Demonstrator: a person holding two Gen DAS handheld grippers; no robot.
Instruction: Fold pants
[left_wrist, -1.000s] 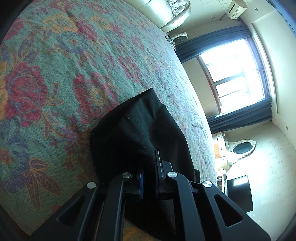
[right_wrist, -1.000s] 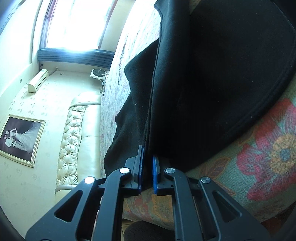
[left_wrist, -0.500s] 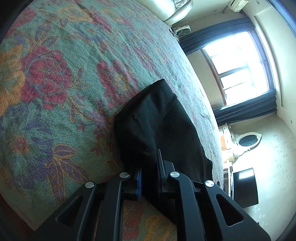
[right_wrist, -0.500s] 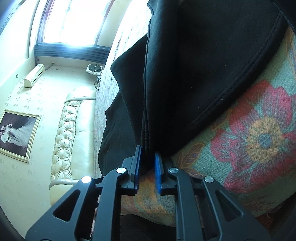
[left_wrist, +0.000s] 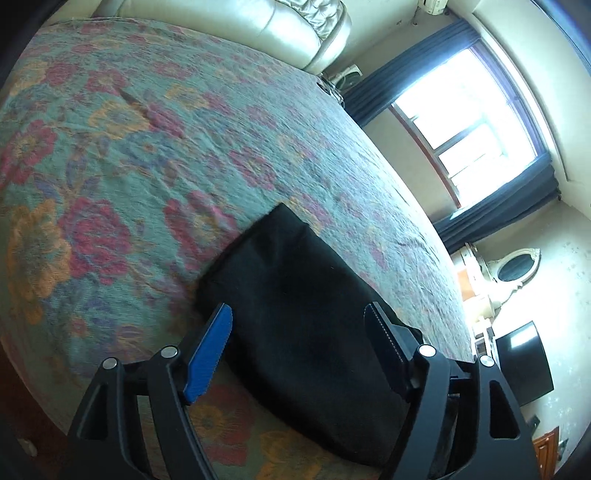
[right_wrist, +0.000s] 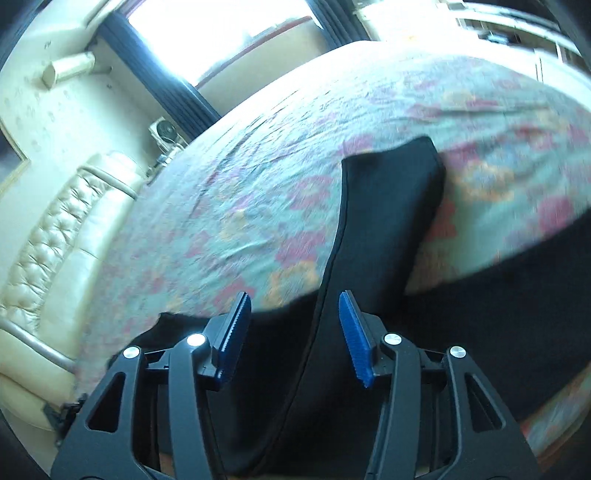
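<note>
The black pants (left_wrist: 306, 317) lie folded on the floral bedspread (left_wrist: 147, 155) near its front edge. My left gripper (left_wrist: 299, 314) is open, its blue-padded fingers (left_wrist: 210, 350) spread either side of the fold, just above it and holding nothing. In the right wrist view the pants (right_wrist: 384, 229) show as a folded black slab with more dark cloth spreading right. My right gripper (right_wrist: 295, 306) is open over the pants' near end, with a seam edge running between the jaws.
A cream tufted headboard (right_wrist: 62, 236) bounds the bed (right_wrist: 258, 155) on one side. A bright window with dark curtains (left_wrist: 469, 122) is beyond the bed. A dresser with an oval mirror (left_wrist: 517, 266) and a dark screen (left_wrist: 524, 365) stand at right.
Both grippers were shut on the black cloth; both have opened and let it go. Both have pulled back and tilted, so more of the bed shows. The pants now rest on the bedspread.
</note>
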